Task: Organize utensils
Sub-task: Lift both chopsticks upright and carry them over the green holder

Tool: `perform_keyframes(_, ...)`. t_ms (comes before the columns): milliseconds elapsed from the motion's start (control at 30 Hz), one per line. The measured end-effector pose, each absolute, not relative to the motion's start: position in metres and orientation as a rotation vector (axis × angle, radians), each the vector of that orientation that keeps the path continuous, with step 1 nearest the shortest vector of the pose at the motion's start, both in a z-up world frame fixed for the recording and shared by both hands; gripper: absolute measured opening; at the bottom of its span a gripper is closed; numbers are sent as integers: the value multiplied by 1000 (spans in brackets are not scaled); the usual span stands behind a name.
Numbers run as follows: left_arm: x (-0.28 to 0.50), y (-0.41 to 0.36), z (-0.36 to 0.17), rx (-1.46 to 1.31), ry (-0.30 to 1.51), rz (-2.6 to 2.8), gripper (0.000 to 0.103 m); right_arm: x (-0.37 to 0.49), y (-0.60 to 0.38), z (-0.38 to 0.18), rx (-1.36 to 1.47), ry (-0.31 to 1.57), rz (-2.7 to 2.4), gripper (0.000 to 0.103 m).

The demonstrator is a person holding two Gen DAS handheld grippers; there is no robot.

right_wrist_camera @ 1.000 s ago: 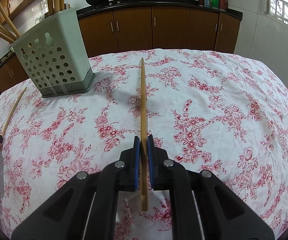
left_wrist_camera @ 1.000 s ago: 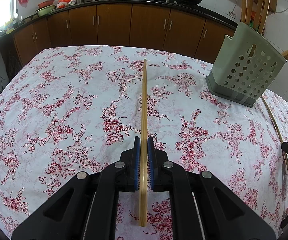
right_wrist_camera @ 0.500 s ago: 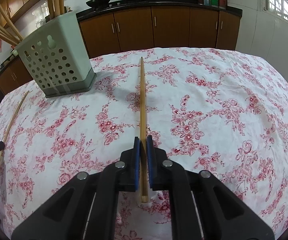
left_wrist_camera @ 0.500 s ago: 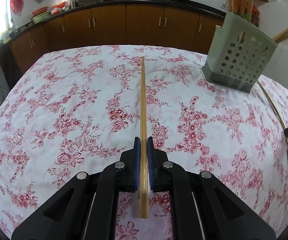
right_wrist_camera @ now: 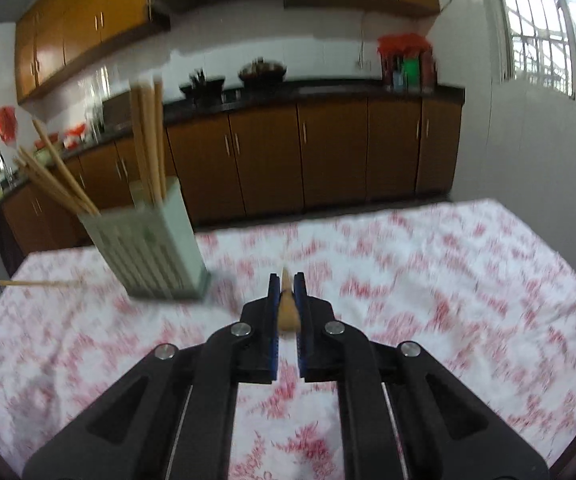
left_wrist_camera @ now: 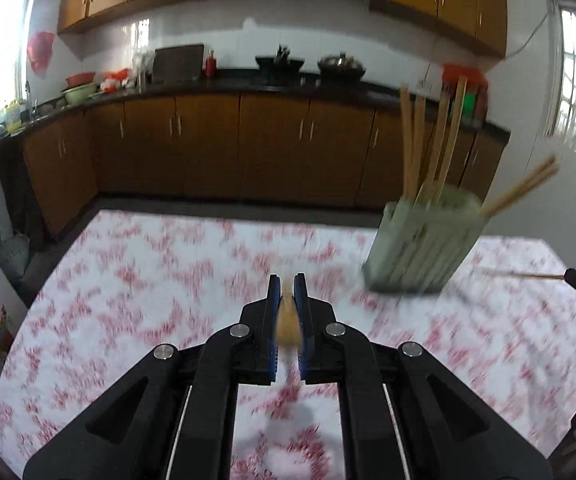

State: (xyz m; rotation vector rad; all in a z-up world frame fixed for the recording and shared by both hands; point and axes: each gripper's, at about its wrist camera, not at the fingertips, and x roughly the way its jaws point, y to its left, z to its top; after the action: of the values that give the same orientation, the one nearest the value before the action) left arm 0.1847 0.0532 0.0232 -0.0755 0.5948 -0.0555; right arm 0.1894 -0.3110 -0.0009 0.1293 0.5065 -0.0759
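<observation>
Bamboo chopstick [left_wrist_camera: 286,322] clamped in left tool [left_wrist_camera: 286,285]

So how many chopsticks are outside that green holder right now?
2. The first chopstick is clamped in the left gripper, the second chopstick in the right gripper. Others may lie out of view.

Matt floral cloth [left_wrist_camera: 135,280], wooden chopsticks [right_wrist_camera: 147,140] in a pale plastic holder [right_wrist_camera: 155,256].

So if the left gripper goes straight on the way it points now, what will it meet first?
Probably only the flowered tablecloth. The left gripper, shut on a chopstick, points past the green utensil holder, which stands off to its right. Blur leaves depth uncertain.
</observation>
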Motion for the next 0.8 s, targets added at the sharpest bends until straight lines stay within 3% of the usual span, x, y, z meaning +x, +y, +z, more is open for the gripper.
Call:
perform_keyframes(500,170,32,99,-130,422,-200,8,164,-290,108,243,256,155,8)
perform_keyframes(800,178,-17,159,-176,174,-262,8,180,-268,149,223,114,173,8)
